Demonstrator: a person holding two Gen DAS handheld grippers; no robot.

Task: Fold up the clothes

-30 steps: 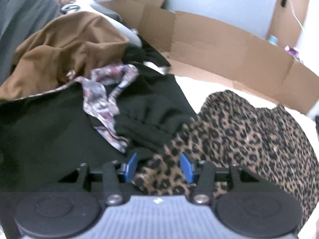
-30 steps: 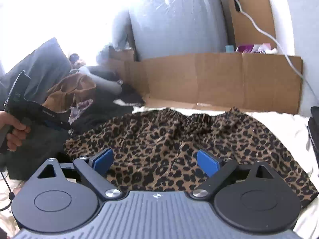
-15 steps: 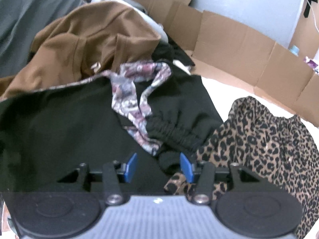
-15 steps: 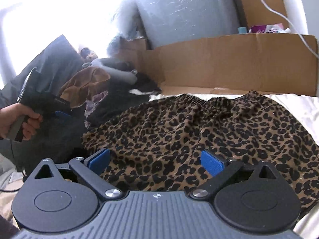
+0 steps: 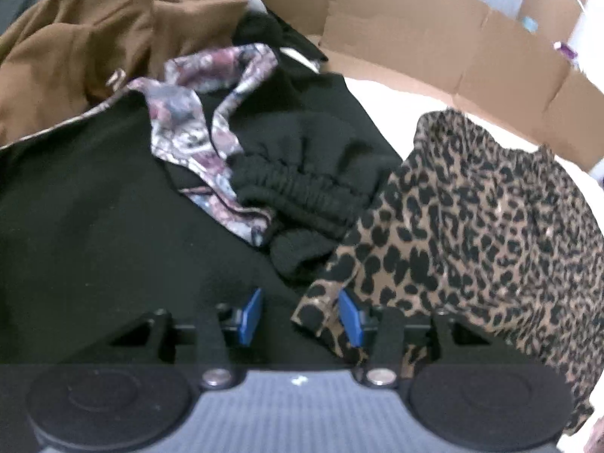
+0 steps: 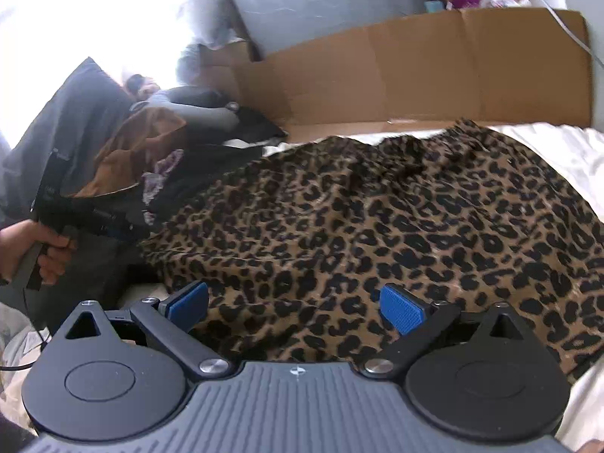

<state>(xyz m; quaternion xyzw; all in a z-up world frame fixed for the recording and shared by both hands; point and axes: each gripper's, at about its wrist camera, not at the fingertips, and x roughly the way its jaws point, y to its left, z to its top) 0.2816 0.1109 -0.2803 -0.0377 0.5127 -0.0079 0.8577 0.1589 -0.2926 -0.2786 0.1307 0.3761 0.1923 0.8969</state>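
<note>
The leopard-print garment (image 6: 377, 219) lies spread, rumpled and gathered along its far edge, across the middle and right of the right wrist view on a white bed (image 6: 558, 143). It looks thin, light and floppy, so I'd judge it will sag and slide unless pinched at a hemmed corner. The left gripper (image 5: 300, 315) stands partly open, its near corner (image 5: 317, 302) lying between the blue pads, not clamped. The right gripper (image 6: 294, 304) gapes wide over the near hem, holding nothing. A black garment (image 5: 94, 226) and brown garment (image 5: 94, 37) are heaped at the left
</note>
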